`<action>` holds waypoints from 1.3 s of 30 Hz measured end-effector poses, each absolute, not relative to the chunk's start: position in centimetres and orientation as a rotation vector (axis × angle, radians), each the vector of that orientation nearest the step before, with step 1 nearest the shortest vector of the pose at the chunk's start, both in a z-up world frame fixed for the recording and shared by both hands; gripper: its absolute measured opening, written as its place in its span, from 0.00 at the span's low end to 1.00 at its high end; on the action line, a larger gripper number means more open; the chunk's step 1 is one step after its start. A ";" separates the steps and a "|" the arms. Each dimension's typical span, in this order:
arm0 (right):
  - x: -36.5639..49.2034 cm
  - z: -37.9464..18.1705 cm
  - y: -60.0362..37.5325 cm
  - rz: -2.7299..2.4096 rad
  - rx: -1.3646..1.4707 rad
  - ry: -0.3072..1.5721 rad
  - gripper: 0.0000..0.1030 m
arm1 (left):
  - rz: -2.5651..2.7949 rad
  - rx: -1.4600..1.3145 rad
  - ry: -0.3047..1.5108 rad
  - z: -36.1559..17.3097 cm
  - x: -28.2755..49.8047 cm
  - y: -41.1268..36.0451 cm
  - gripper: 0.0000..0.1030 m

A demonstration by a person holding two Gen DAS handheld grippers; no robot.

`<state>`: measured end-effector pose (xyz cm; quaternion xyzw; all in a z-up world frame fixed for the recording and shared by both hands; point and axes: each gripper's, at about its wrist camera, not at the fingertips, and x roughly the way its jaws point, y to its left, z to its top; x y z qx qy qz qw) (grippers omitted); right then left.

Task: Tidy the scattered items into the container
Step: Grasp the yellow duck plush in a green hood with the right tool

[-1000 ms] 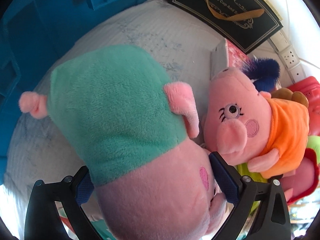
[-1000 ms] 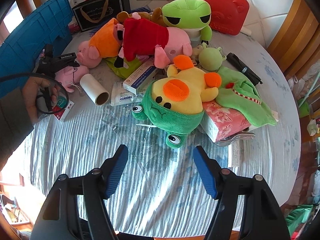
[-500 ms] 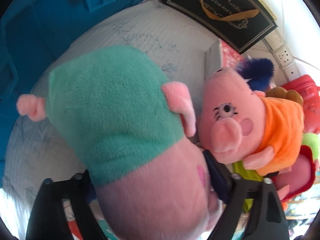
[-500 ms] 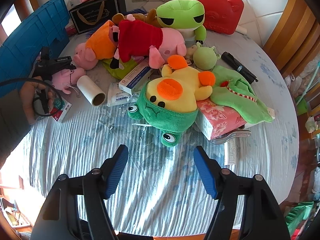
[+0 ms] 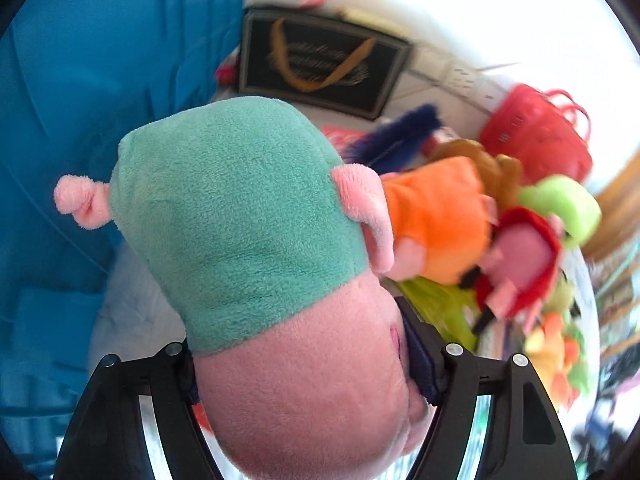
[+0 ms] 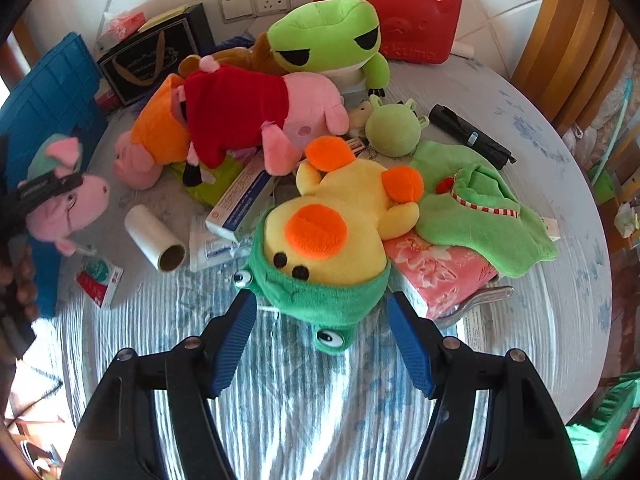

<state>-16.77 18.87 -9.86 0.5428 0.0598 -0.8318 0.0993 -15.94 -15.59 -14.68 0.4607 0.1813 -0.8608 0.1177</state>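
Spreading under everything is the round bench (image 6: pixel 560 208) in its pale striped cloth, with the blue container (image 5: pixel 72 128) standing at its left edge, its ribbed wall filling the left of the left wrist view. Next in size is the heap of plush toys mid-bench: a green frog (image 6: pixel 332 40) at the back, a pig in a red dress (image 6: pixel 240 108) lying over a pig in orange (image 6: pixel 160 128), and nearest, a yellow duck in a green frog hood (image 6: pixel 328 240) on its back, partly resting on a pink floral tissue pack (image 6: pixel 440 276). The right hand-held gripper (image 6: pixel 320 344) is spread wide and empty, its blue pads flanking the duck's hooded head without visibly touching. Smaller is the pig in a teal dress (image 5: pixel 248 216), lifted clear of the bench beside the container and pinched at its pink head by the left hand-held gripper (image 5: pixel 304 376). These toys look light, soft and squashy, so a firm squeeze across a stuffed head or body should hold best; limbs would likely flop.
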 end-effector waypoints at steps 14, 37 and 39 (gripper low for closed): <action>-28.3 -17.9 20.0 -2.405 1.899 -0.314 0.95 | -2.667 1.289 0.390 -8.2 -10.4 -11.8 0.74; -25.7 -17.6 20.6 -2.434 1.866 -0.139 0.63 | -2.682 1.229 0.405 -6.9 -8.3 -10.5 0.74; -24.9 -16.3 20.5 -2.445 1.813 -0.125 0.64 | -2.697 1.215 0.399 -6.3 -8.0 -10.4 0.74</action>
